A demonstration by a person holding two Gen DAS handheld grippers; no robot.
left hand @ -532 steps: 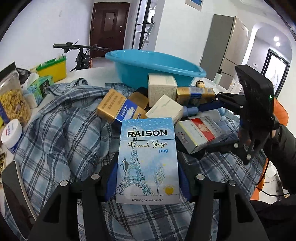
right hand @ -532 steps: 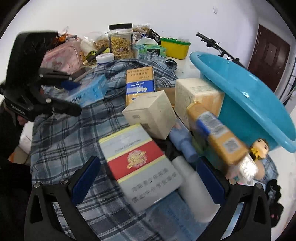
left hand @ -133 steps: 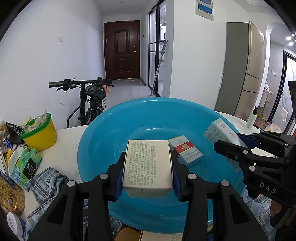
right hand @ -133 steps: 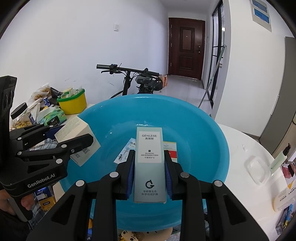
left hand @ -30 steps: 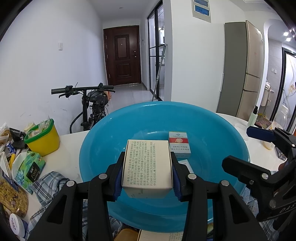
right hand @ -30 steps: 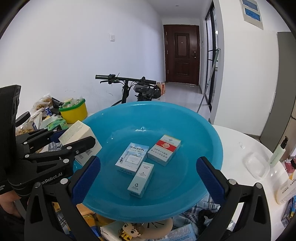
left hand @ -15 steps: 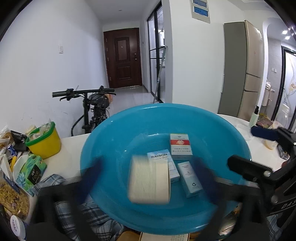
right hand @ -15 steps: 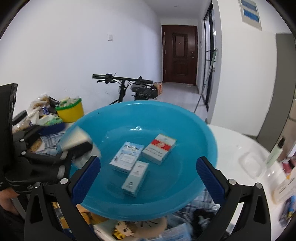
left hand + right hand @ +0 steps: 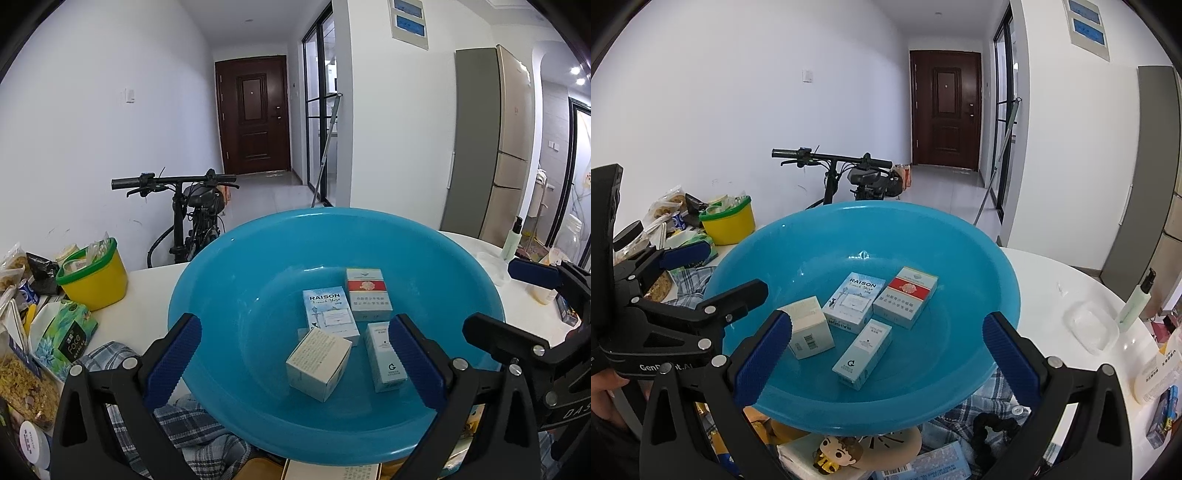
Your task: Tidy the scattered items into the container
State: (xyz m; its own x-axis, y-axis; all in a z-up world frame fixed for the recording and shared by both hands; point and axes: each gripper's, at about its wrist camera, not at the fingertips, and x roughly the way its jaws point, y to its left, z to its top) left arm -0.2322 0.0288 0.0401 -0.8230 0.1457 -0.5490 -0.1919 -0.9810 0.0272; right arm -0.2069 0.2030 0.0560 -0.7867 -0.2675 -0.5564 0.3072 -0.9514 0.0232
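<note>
A blue basin (image 9: 229, 280) (image 9: 960, 258) holds several boxes: a cream box (image 9: 318, 363) (image 9: 809, 328) lying tilted, a pale blue RAISON pack (image 9: 330, 314) (image 9: 855, 299), a red-and-white pack (image 9: 367, 293) (image 9: 907, 295) and a slim GENLESE box (image 9: 386, 356) (image 9: 862, 349). My left gripper (image 9: 293, 363) (image 9: 713, 273) hovers open over the basin's near side, nothing between its blue pads. Open and empty too, my right gripper (image 9: 886, 363) (image 9: 517, 299) hangs over the near rim.
More loose items lie under the basin's near edge on a plaid cloth (image 9: 192, 435): a doll figure (image 9: 836, 452) and boxes. A yellow tub (image 9: 94, 275), snack packs and a jar stand left. Bottles (image 9: 1134, 299) and a clear dish (image 9: 1091, 326) sit right. A bicycle (image 9: 192, 210) stands behind.
My left gripper opened and let go of the cream box, which fell into the basin and now rests beside the other packs. Neither hand has shifted.
</note>
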